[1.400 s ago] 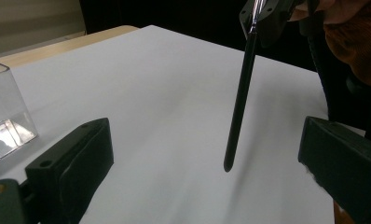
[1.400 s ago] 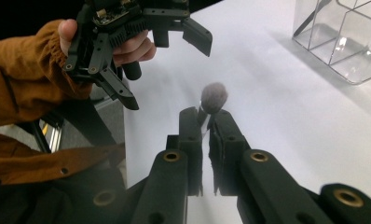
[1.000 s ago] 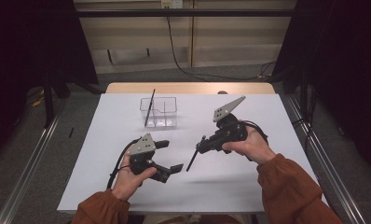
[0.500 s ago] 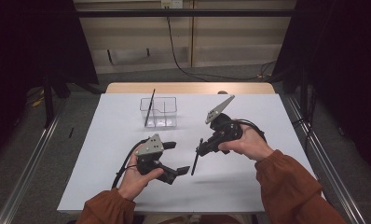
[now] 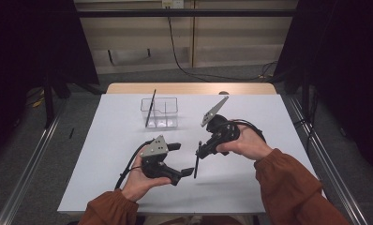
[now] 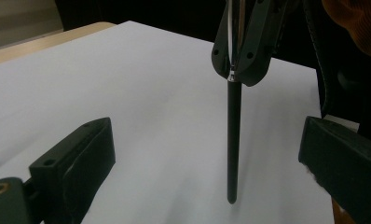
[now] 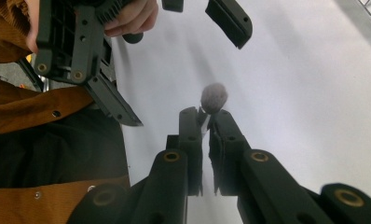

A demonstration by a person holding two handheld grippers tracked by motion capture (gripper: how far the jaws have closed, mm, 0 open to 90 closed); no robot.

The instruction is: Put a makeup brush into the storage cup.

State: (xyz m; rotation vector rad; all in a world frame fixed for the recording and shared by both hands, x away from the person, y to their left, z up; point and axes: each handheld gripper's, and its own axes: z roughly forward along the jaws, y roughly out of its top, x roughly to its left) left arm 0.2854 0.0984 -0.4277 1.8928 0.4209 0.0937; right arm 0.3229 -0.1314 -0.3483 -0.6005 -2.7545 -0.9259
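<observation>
High view: the right gripper (image 5: 199,151) is clamped on a thin black brush (image 5: 197,161), which hangs nearly upright with its lower end just above the white worktop (image 5: 269,117), in front of the person. The left gripper (image 5: 182,159) is beside it with jaws spread wide, one on either side of the stick but not touching it. At the far middle of the worktop stands a clear divided organiser (image 5: 160,113) with one similar black stick (image 5: 150,108) leaning in its left compartment, well apart from both grippers.

Left gripper view: its own jaws stand wide apart at the lower corners; between them the brush (image 6: 233,140) hangs from the right gripper (image 6: 242,60), handle end down, near the worktop (image 6: 127,70).

Right gripper view: its jaws are narrow, pinching the brush near a fuzzy grey tuft (image 7: 214,97) that sticks out past the tips. The left gripper (image 7: 207,16) is open beyond.

Judgement: a hand-over appears under way; the left gripper's grasp is not yet made, and placing the brush in the organiser would remain.

No brand, label or writing is readable anywhere.
</observation>
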